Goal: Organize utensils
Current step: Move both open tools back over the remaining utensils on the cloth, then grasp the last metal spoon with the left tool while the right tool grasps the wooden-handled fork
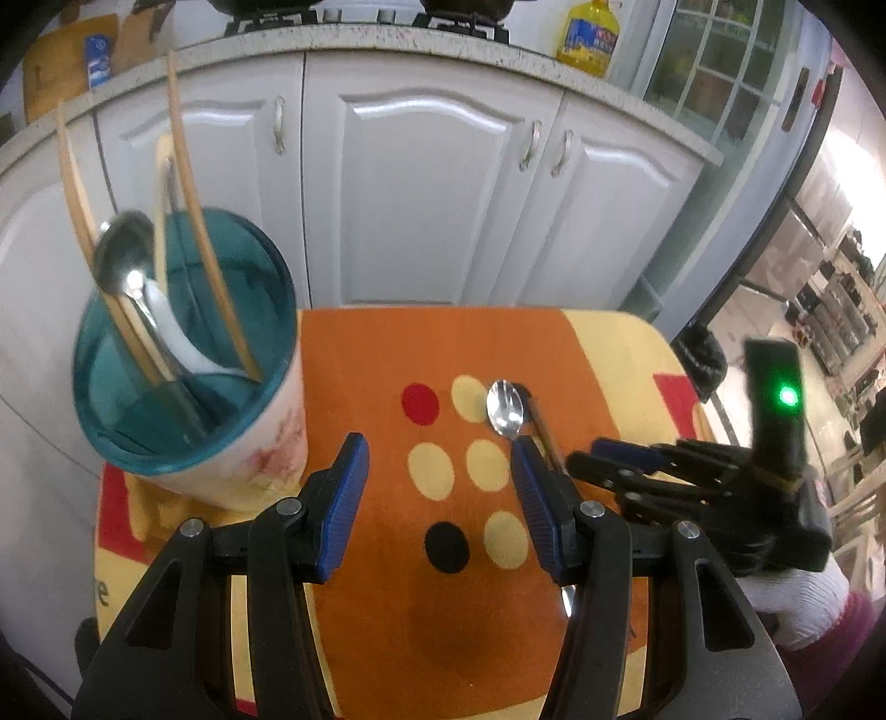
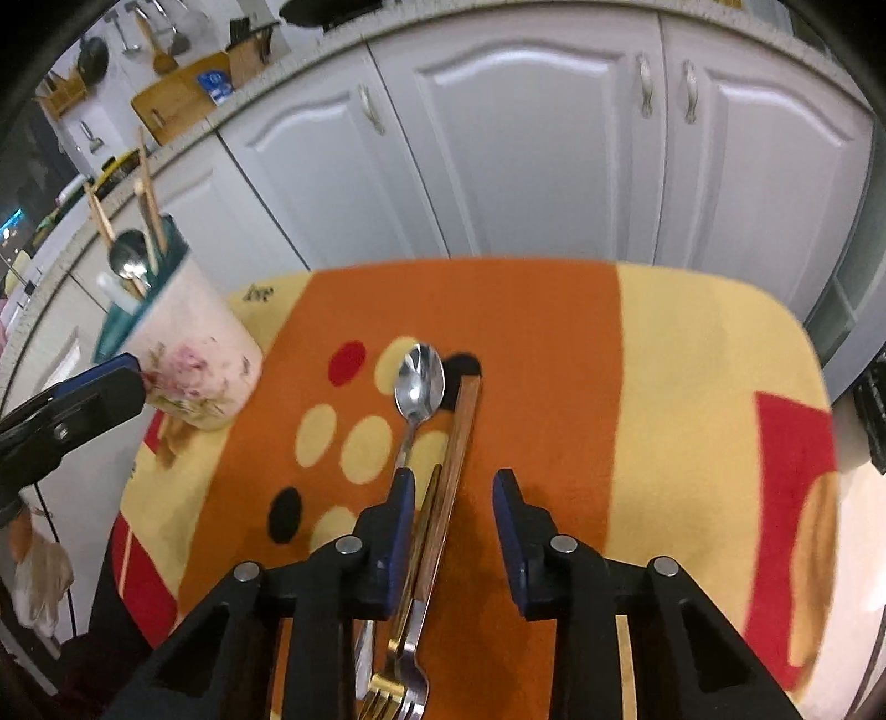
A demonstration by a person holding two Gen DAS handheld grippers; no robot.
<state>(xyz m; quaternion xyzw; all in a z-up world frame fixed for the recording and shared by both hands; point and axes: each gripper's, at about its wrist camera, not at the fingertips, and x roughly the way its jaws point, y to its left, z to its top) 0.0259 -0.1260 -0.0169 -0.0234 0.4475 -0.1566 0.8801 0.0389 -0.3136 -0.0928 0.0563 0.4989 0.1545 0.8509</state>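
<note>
A floral utensil cup with a teal inside [image 1: 221,443] stands at the table's left and holds chopsticks, a steel spoon and a white spoon; it also shows in the right wrist view [image 2: 188,365]. A steel spoon [image 2: 419,387] lies on the orange mat beside two forks with wooden handles [image 2: 451,471]; the spoon also shows in the left wrist view [image 1: 505,409]. My right gripper [image 2: 454,493] is open, its fingers on either side of the fork handles, low over them. My left gripper [image 1: 437,471] is open and empty, just right of the cup.
The small table carries an orange, yellow and red mat with dots [image 2: 554,360]. White cabinet doors [image 1: 432,183] stand right behind it. A yellow oil bottle [image 1: 588,36] sits on the counter above. A room with chairs opens to the right.
</note>
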